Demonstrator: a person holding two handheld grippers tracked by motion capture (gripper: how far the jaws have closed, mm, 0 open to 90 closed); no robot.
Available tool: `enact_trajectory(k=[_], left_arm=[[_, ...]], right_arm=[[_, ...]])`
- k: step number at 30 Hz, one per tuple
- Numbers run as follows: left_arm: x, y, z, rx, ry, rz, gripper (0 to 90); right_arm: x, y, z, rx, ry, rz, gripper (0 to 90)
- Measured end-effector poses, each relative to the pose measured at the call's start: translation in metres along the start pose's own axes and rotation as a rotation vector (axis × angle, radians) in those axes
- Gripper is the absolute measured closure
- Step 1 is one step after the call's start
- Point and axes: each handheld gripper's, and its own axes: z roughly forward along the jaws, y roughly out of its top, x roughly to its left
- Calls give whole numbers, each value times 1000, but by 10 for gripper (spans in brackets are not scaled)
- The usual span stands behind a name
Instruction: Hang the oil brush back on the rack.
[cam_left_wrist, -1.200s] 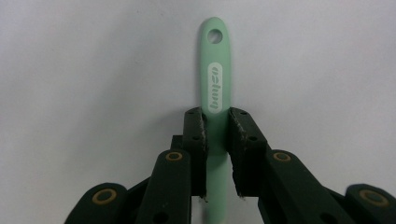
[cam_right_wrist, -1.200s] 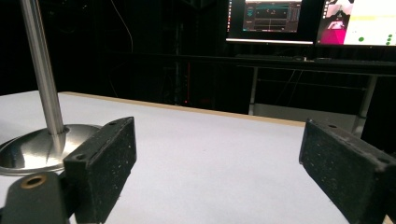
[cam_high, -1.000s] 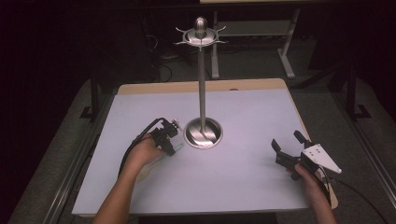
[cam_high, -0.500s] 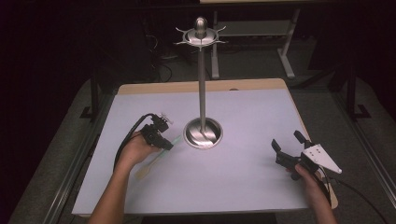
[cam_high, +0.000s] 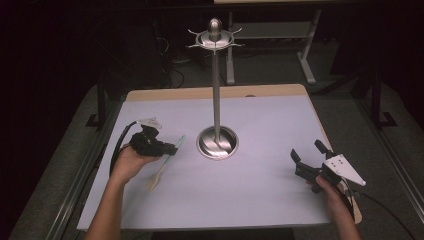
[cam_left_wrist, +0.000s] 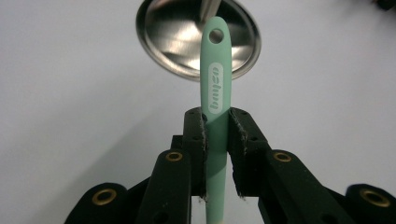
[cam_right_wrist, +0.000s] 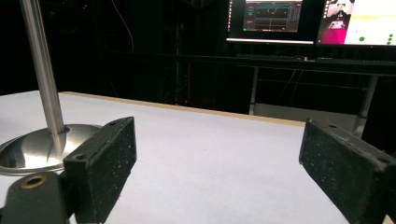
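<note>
Left gripper (cam_high: 167, 148) sits left of centre in the high view, pads pinching a mint-green utensil (cam_left_wrist: 215, 93) by its handle; the pale end hangs down toward the white table (cam_high: 260, 200); the holed tip points at the steel stand (cam_high: 217, 142). Right gripper (cam_high: 309, 157), lower right, has its jaws spread wide, nothing between them.

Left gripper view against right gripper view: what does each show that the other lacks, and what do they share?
Left gripper view: a mint-green plastic utensil handle with a hanging hole, clamped between the left tongs. Right gripper view: the open, empty right tongs, lit computer monitors in the dark background, and the table's tan wooden edge. Both: the shiny round steel stand base on the white tabletop.
</note>
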Motion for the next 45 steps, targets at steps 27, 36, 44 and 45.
enact_trajectory(k=[27, 36, 44, 45], left_arm=[[-5, -2, -42, -345, -83, 82, 778], [-8, 5, -54, -417, -61, 87, 777], [-13, 21, -69, -474, -69, 95, 777], [-13, 23, -71, -477, -69, 102, 776]], right_arm=[[0, 0, 0, -1, 0, -4, 104], [0, 0, 0, 0, 0, -3, 104], [0, 0, 0, 2, 1, 0, 104], [0, 0, 0, 3, 1, -2, 104]])
